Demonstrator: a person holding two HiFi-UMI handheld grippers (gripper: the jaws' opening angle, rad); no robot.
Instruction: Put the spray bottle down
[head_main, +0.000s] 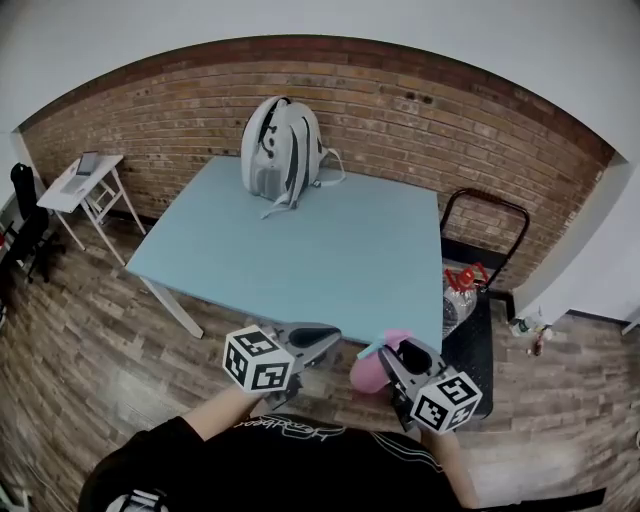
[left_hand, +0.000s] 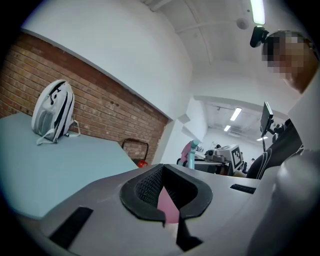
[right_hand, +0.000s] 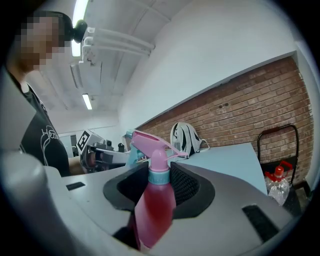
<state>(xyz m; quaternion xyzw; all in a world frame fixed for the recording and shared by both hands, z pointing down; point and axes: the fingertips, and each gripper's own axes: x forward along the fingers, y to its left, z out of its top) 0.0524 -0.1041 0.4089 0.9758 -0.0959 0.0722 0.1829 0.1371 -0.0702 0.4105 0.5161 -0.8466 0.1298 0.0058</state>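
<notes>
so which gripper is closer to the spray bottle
Right. The right gripper is clamped on the spray bottle; the left gripper sits just left of it in the head view.

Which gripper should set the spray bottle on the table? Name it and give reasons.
Right. The right gripper clamps the pink spray bottle between its jaws, with the blue table ahead. The left gripper sits apart from the bottle.

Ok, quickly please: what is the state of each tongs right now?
Left tongs: closed at the tips; a pink sliver shows between them, what it is cannot be told.
Right tongs: closed on the pink spray bottle.
</notes>
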